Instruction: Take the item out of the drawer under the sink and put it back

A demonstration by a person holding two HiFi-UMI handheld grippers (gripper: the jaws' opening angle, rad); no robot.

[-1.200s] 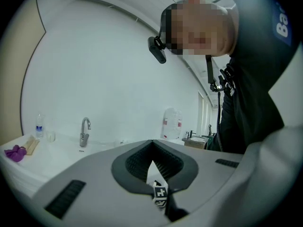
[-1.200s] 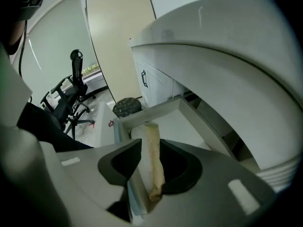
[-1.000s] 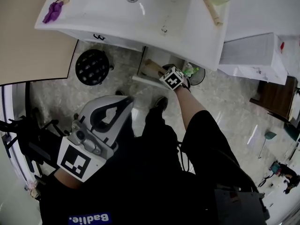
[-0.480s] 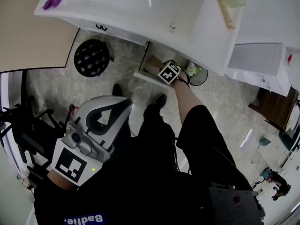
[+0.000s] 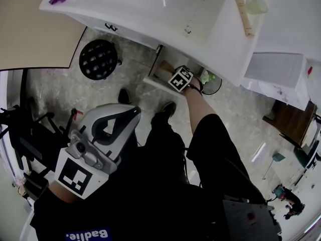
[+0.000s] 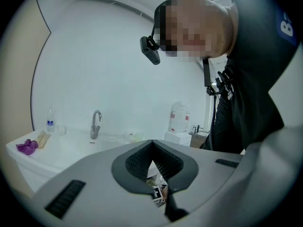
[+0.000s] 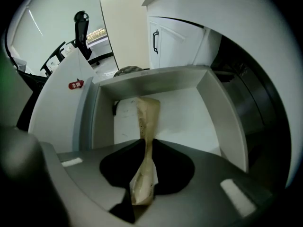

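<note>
A brown paper packet, seemingly light and easily crushed, stands in the open drawer under the sink. The right gripper is closing on its pinched middle, while the left gripper hangs back, clenched and empty.

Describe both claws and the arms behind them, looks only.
The left claw and right claw are smooth grey shells with black pads. Each carries a cube with black-and-white square markers: left cube, right cube. The right arm wears a short black sleeve.
</note>
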